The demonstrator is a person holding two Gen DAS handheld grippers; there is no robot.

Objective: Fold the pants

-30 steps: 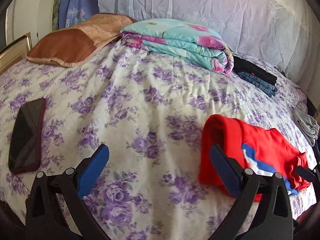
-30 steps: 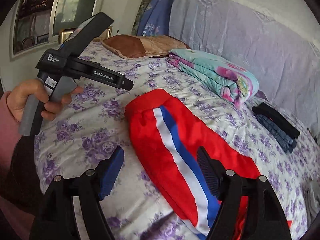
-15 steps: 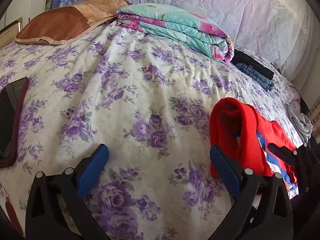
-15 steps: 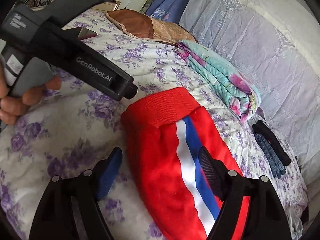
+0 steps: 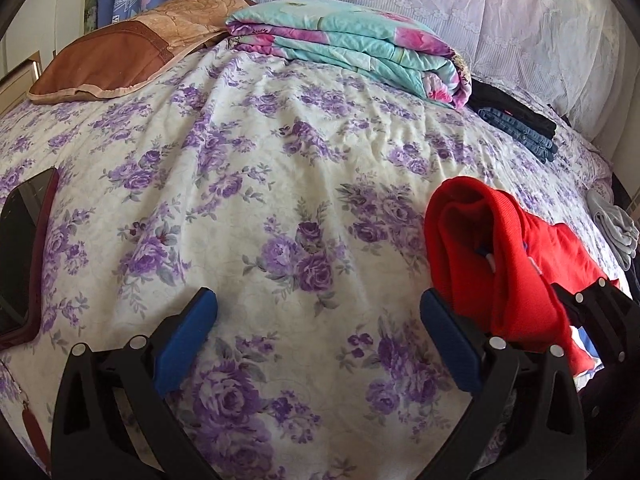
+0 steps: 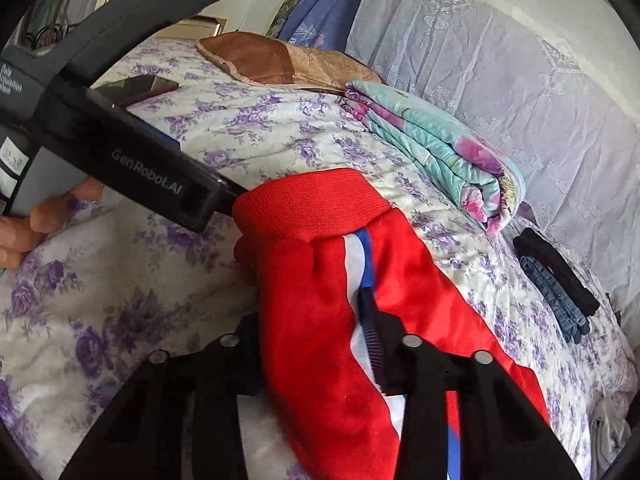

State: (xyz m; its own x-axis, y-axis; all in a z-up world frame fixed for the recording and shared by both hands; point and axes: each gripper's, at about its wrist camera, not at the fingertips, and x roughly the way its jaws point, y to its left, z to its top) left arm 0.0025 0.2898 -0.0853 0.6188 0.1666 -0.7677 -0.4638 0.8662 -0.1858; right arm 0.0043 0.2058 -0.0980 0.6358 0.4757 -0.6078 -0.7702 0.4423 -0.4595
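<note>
The red pants [image 6: 320, 292] with a white and blue side stripe lie on the floral bedspread [image 5: 280, 184]. My right gripper [image 6: 316, 320] is shut on the pants a little below the ribbed waistband, and the cloth bunches between its jaws. The pants also show in the left wrist view [image 5: 492, 256], raised in a fold at the right. My left gripper [image 5: 316, 332] is open and empty over the bedspread, just left of the pants. Its body shows in the right wrist view [image 6: 152, 168], held by a hand, its tip beside the waistband.
A folded teal and pink blanket [image 5: 352, 44] and a brown pillow [image 5: 120, 60] lie at the back. Folded dark clothes [image 5: 516, 120] sit at the back right, grey cloth [image 5: 616, 228] at the right edge. A phone [image 5: 24, 248] lies at the left.
My right gripper moved forward and closed on the pants, lifting them into a fold. My left gripper moved closer to the waistband and stayed open.
</note>
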